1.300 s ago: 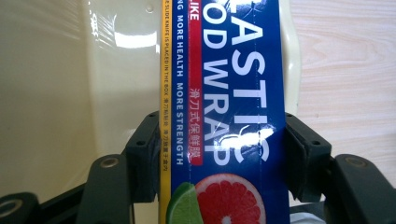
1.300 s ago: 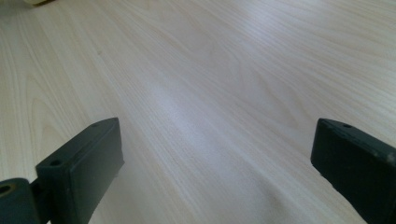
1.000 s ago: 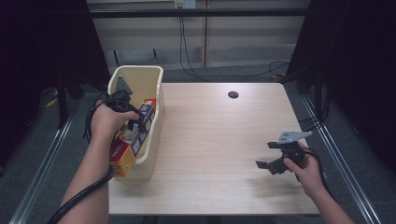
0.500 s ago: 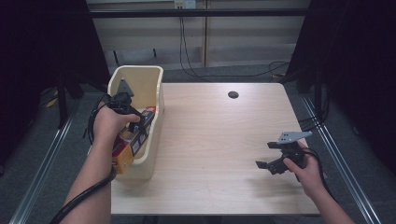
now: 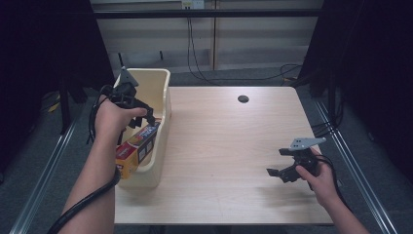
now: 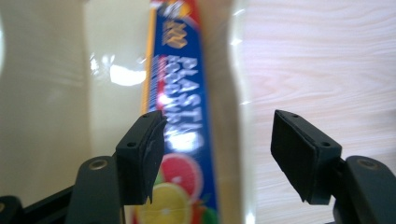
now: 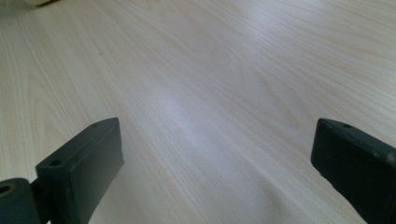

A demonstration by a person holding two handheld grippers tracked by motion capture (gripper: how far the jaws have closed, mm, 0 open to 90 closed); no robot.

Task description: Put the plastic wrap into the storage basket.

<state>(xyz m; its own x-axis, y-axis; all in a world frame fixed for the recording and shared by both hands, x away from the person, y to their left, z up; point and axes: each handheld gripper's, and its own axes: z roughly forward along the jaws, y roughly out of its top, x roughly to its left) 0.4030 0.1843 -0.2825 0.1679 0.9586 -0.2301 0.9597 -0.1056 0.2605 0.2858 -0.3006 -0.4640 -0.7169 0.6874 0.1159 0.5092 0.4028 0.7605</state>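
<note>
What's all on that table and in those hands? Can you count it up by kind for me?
Hand-held grippers: 2 (left gripper, right gripper)
Cream plastic bins: 1 (bin)
Long boxes of plastic wrap: 1 (box, lying tilted in the bin)
Total: 4

Table (image 5: 229, 146): pale wood grain, smooth, low sheen. Bin (image 5: 160, 102): cream plastic, glossy. Box (image 6: 187, 116): printed card, glossy.

Each hand holds a black two-jaw gripper: left gripper (image 5: 146, 116), right gripper (image 5: 280, 174). Each carries a grey three-cornered plate on top and trails a black cable. The jaws are flat black rectangular blocks with small screw holes. Both forearms are bare, without sleeves.
</note>
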